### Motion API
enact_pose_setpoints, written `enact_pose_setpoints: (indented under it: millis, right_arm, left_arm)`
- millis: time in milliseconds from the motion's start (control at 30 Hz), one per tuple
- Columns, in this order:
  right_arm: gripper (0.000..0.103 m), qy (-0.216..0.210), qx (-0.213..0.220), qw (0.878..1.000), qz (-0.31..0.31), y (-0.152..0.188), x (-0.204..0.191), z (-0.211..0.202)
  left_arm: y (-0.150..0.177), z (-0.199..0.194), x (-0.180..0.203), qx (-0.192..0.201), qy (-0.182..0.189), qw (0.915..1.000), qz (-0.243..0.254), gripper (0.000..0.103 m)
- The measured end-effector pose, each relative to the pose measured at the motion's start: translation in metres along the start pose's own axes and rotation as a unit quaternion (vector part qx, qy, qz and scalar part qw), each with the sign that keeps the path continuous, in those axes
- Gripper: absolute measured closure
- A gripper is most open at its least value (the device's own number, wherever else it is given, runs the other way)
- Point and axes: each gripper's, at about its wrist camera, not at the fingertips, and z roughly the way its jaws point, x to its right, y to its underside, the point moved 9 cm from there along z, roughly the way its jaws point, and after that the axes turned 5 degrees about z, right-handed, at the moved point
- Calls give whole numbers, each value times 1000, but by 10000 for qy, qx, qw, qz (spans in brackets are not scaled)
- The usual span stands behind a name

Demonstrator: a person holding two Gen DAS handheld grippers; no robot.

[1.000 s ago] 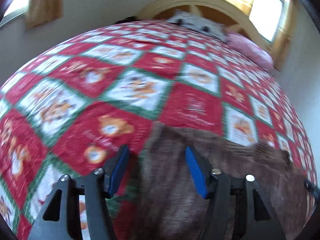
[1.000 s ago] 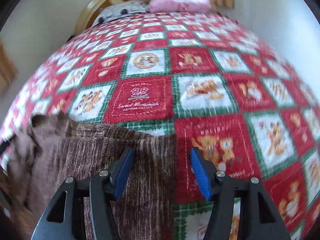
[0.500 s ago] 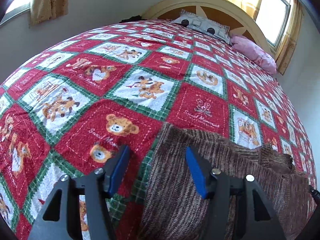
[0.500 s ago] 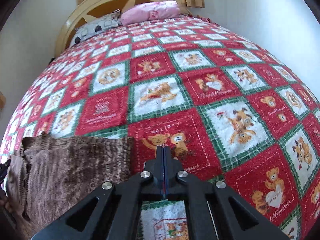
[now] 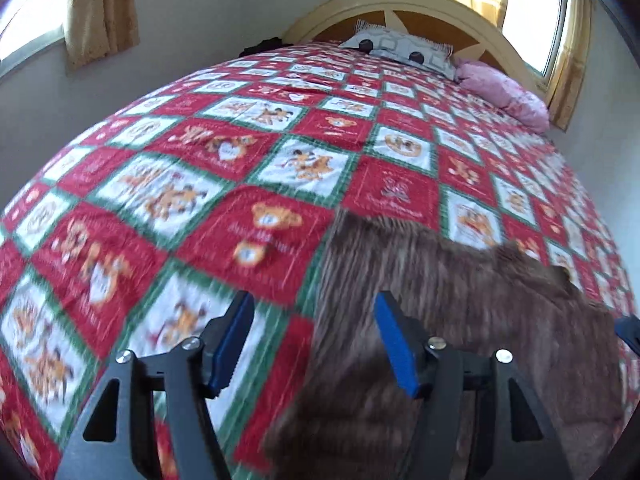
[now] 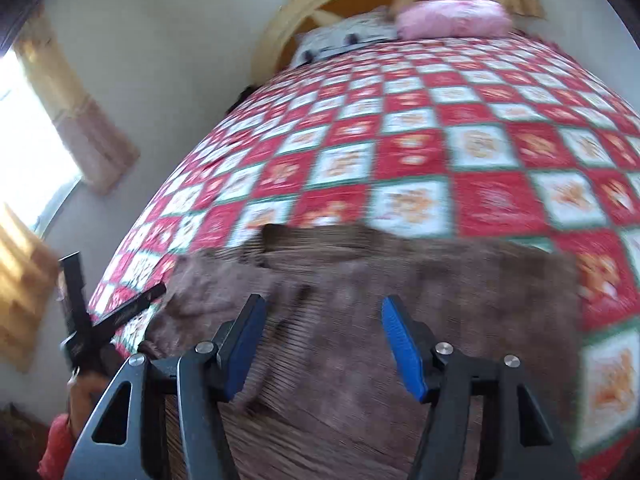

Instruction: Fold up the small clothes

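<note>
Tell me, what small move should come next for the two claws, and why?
Probably lower the right claw onto the brown knit garment and grip it. Both claws are opening with nothing between the pads, and the garment lies loose on the patchwork quilt beside the left claw.

Bed (image 5: 192, 92) under red-green patchwork quilt (image 5: 248, 184); brown knit garment (image 5: 460, 312) flat; two pillows (image 5: 400, 46) at headboard.

The left tool (image 5: 314, 340) hangs over the bed (image 5: 280, 168), jaws opening, nothing pinched between its blue pads (image 5: 394, 344). The brown knit garment (image 5: 460, 300) lies flat on the red patchwork quilt (image 5: 180, 200), its left edge beneath the gap.
</note>
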Motion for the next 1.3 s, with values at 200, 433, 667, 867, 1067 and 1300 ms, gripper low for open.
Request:
enact_pose_setpoints:
  millis: [200, 433, 667, 867, 1067, 1300]
  right_arm:
    - [42, -636, -163, 9909, -1178, -14, -106, 65]
    - [58, -241, -662, 9628, -2607, -5, -189, 154]
    - [74, 82, -921, 9211, -3782, 20, -215, 206]
    - [80, -222, -1052, 9282, -3561, 19, -215, 213]
    - [98, -186, -835, 9319, -3524, 21, -231, 217]
    - [99, -420, -749, 9363, -3406, 19, -252, 231]
  left_arm:
    - [54, -30, -19, -4, 394, 9968, -701, 36]
    - [58, -28, -15, 246, 379, 9957, -807, 34]
    - [63, -34, -24, 414, 732, 9900, -1129, 33]
    - [65, -37, -31, 533, 906, 9854, -1342, 33]
    - [65, -36, -31, 513, 804, 9876, -1248, 32]
    - [65, -36, -28, 518, 743, 9884, -1220, 32]
